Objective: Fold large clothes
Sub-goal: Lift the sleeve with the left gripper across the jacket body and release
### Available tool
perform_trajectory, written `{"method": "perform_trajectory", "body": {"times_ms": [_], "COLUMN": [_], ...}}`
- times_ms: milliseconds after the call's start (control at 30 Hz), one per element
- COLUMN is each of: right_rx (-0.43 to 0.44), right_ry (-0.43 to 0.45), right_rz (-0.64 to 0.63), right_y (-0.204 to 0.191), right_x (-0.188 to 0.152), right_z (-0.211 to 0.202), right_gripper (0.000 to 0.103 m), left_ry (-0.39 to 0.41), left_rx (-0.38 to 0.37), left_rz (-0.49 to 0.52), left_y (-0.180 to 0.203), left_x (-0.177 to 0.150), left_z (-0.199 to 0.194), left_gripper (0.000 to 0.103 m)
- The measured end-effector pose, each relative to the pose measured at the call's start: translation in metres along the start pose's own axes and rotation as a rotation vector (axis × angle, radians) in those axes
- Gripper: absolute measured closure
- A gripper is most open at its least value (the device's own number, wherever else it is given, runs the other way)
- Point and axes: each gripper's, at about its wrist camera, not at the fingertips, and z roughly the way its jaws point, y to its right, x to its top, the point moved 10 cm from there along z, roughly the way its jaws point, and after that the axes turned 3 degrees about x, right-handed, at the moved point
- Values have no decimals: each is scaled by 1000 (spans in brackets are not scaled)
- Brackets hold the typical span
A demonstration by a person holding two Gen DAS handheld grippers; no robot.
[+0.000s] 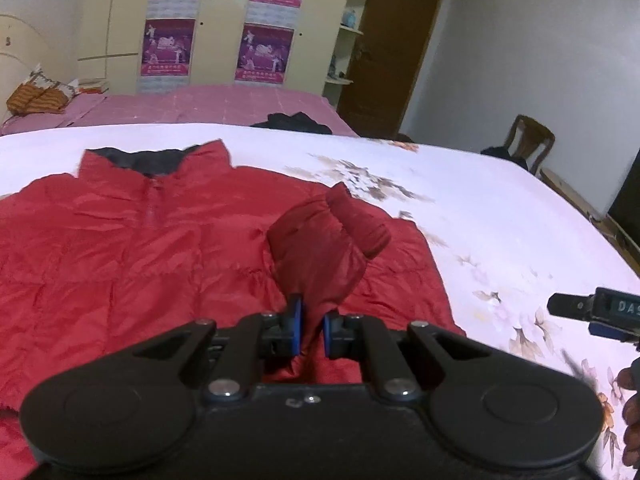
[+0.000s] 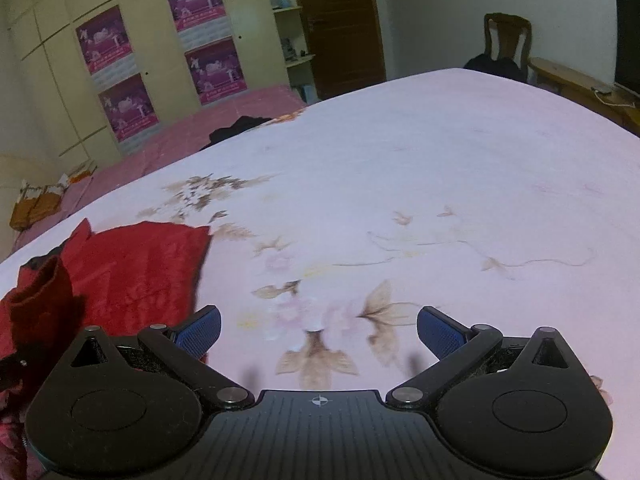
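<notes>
A red puffer jacket [image 1: 120, 248] lies front up on the floral bed sheet [image 1: 480, 220], its collar toward the far side. My left gripper [image 1: 311, 330] is shut on the jacket's sleeve [image 1: 328, 248] and holds it raised over the jacket body, the knitted cuff [image 1: 360, 220] pointing away. My right gripper [image 2: 318, 330] is open and empty above bare sheet, to the right of the jacket [image 2: 136, 276]. The raised cuff [image 2: 40, 300] shows at the left edge of the right wrist view. The right gripper also shows at the right edge of the left wrist view [image 1: 596, 312].
A pink bedspread [image 1: 224, 104] lies beyond the sheet with a dark garment [image 1: 292, 122] on it. A wardrobe with posters [image 1: 216, 20] stands behind. A wooden chair [image 1: 528, 144] and a brown door [image 1: 392, 48] are at the far right.
</notes>
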Motion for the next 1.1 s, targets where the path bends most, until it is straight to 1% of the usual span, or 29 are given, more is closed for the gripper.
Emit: {"method": "perform_trajectory", "body": {"times_ms": [200, 400, 467, 533, 567, 600, 633, 700, 767, 833, 867, 967, 1033, 1067, 1100], "right_rx": [4, 26, 34, 48, 56, 66, 91, 152, 238, 295, 315, 365, 386, 393, 399], "right_ry": [-6, -4, -1, 4, 7, 12, 15, 8, -8, -24, -32, -66, -102, -135, -161], "right_rz": [14, -11, -17, -10, -4, -1, 1, 2, 7, -8, -23, -58, -79, -90, -101], "right_y": [16, 6, 0, -6, -10, -14, -21, -35, -55, -76, -88, -118, -138, -147, -156], "right_x": [3, 8, 10, 12, 13, 15, 16, 16, 13, 7, 3, -10, -22, -29, -36], "right_z": [-4, -4, -4, -4, -4, -5, -5, -5, -4, -1, 1, 10, 20, 26, 32], "right_gripper": [0, 0, 0, 0, 0, 0, 0, 0, 0, 0, 0, 1, 20, 34, 36], "left_ry": [-43, -59, -74, -74, -57, -20, 8, 31, 78, 105, 108, 77, 60, 57, 56], "left_rx": [-2, -43, -80, -125, -131, -123, -114, -88, -28, 52, 89, 184, 234, 253, 269], "left_rz": [33, 49, 43, 16, -12, -32, -46, -93, -131, -147, -155, -172, -178, -180, -178], "left_y": [16, 24, 27, 29, 25, 19, 9, -21, -57, -95, -115, -168, -196, -207, -216], "left_x": [-9, -18, -20, -20, -19, -15, -12, -8, -6, -8, -12, -25, -31, -32, -32], "left_z": [11, 13, 15, 12, 6, -2, -11, -28, -46, -62, -66, -69, -69, -70, -73], "left_gripper": [93, 93, 82, 49, 25, 26, 35, 42, 42, 43, 43, 44, 46, 46, 47]}}
